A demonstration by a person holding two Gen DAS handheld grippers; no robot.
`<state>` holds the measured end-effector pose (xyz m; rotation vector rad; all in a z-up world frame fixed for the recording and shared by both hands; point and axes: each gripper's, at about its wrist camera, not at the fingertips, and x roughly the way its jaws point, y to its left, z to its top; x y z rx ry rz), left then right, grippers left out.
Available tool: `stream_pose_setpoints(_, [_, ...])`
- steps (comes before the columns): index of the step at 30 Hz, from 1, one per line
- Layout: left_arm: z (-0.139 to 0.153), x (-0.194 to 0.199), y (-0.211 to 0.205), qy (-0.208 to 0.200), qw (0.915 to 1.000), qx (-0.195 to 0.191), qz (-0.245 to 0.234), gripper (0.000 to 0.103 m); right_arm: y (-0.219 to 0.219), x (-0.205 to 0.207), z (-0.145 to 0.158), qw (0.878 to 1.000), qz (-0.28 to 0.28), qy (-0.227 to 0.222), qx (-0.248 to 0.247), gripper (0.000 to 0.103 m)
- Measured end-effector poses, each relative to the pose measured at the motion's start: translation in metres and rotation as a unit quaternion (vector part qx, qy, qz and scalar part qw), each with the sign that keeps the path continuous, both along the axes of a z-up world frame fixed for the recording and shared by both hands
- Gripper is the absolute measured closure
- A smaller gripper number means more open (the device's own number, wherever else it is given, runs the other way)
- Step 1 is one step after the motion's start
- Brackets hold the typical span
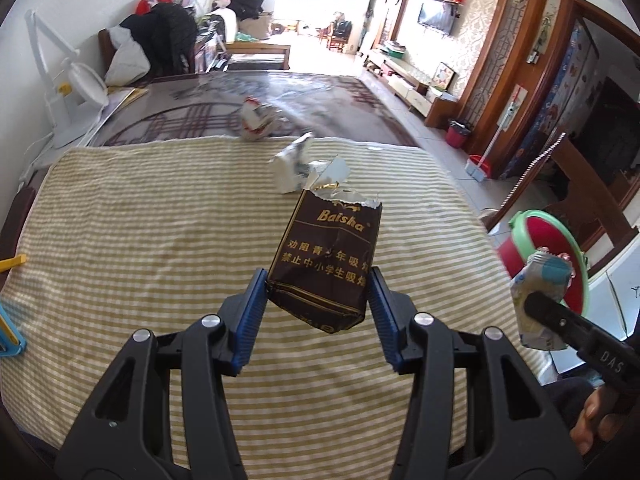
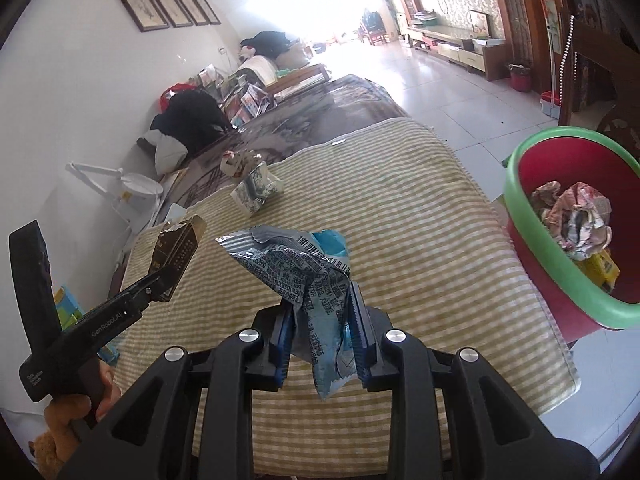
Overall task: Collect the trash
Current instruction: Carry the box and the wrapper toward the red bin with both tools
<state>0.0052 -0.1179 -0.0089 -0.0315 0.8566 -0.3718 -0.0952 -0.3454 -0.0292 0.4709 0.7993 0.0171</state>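
Now both tongs are loaded. Left tongs [image 1: 318,286] clamped on a brown pack [image 1: 326,256], lower centre of the left wrist view; the pack's torn top points up, and it hangs clear above the striped cloth [image 1: 160,220]. Right tongs [image 2: 320,322] pinched tight on a crumpled blue/silver wrapper [image 2: 308,280], centre-bottom of the right wrist view, also off the cloth. In the left view that same wrapper shows at far right, just in front of the bin [image 1: 560,248]. Bin is red w/ a green rim, right edge of both views, beside the desk, below cloth level; crumpled paper [image 2: 576,220] & something yellow lie inside. Two more bits of trash remain on the desk: a white crumpled carton [image 1: 292,168] on the cloth just above the pack, and a red/white wad [image 1: 256,118] further up on the dark desk top past the cloth's edge. White lamp [image 1: 60,80] stands at upper left.
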Motion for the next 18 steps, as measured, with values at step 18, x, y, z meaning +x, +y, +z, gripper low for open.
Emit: stream_pose_setpoints(18, [0.035,-0.016,-0.118,-0.015,0.9932,-0.033,-0.111,0.055,-0.143,-0.068,0.016,0.982,-0.18,-0.046,0.043,0.076])
